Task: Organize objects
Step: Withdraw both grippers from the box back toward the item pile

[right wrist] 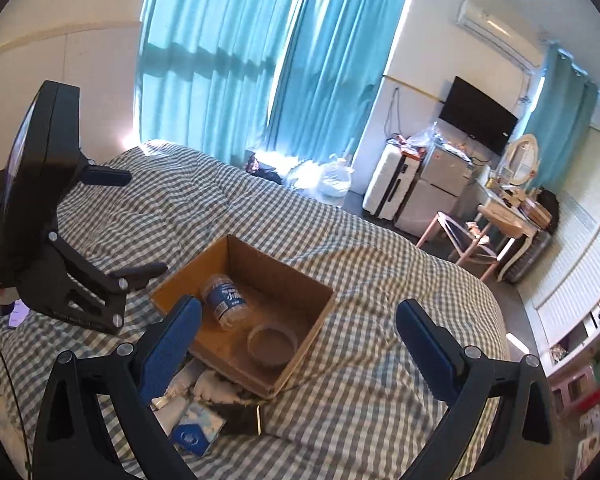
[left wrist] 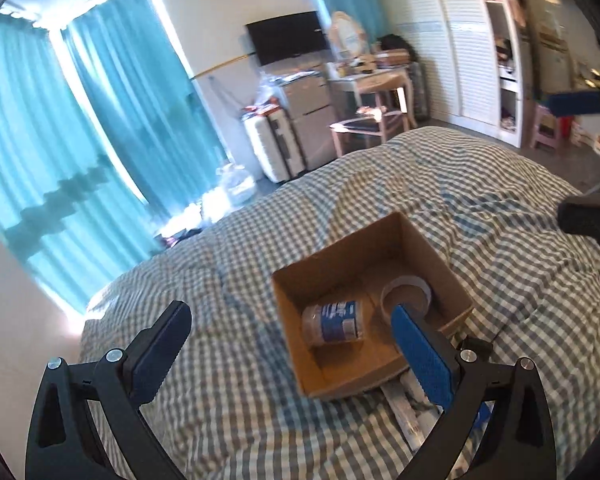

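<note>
We see an open box [right wrist: 244, 308] on the checked quilt [right wrist: 360, 272]; inside lie a jar [right wrist: 224, 300] on its side and a tape roll [right wrist: 272, 346] nearer the right wall. Small packets [right wrist: 196, 412] sit against its near edge, half hidden. Our left tongs [left wrist: 288, 344] are spread wide, holding nothing; our right tongs [right wrist: 300, 340] likewise, straddling the box without touching it

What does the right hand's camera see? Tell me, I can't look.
An open cardboard box sits on a checked bed, holding a jar on its side and a tape roll. The right gripper, open, hovers above.
</note>
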The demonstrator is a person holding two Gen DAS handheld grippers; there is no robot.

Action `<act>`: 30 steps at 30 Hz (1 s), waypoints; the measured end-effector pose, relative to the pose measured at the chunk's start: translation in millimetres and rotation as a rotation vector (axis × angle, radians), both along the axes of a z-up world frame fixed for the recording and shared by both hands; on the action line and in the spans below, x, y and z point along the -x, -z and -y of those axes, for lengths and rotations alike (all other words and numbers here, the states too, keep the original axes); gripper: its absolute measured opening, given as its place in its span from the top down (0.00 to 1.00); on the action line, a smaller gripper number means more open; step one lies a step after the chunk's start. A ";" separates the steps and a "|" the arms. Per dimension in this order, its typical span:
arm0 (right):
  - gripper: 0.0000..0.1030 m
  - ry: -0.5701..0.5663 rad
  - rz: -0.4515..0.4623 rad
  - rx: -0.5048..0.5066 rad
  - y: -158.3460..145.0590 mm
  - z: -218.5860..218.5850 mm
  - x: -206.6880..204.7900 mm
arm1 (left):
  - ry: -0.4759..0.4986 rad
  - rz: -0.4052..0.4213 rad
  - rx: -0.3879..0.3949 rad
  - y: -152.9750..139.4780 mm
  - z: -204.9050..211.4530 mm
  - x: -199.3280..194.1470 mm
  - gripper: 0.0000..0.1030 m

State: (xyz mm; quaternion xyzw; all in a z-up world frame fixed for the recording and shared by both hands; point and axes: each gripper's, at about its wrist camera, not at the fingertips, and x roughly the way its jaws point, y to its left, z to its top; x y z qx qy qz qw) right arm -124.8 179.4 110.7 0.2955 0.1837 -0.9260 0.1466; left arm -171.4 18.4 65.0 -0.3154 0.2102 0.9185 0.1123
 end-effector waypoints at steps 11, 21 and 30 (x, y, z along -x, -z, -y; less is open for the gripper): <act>0.04 0.049 -0.028 0.062 -2.4 -11.9 -79.4 | -0.124 0.027 -0.110 10.6 12.1 -65.1 0.00; 0.04 0.084 0.031 0.164 35.9 -19.6 -99.6 | -0.275 0.126 -0.228 67.8 32.7 -86.8 0.00; 0.04 0.197 0.081 0.118 136.8 -9.2 -87.5 | -0.352 0.160 -0.185 145.8 15.3 -92.5 0.00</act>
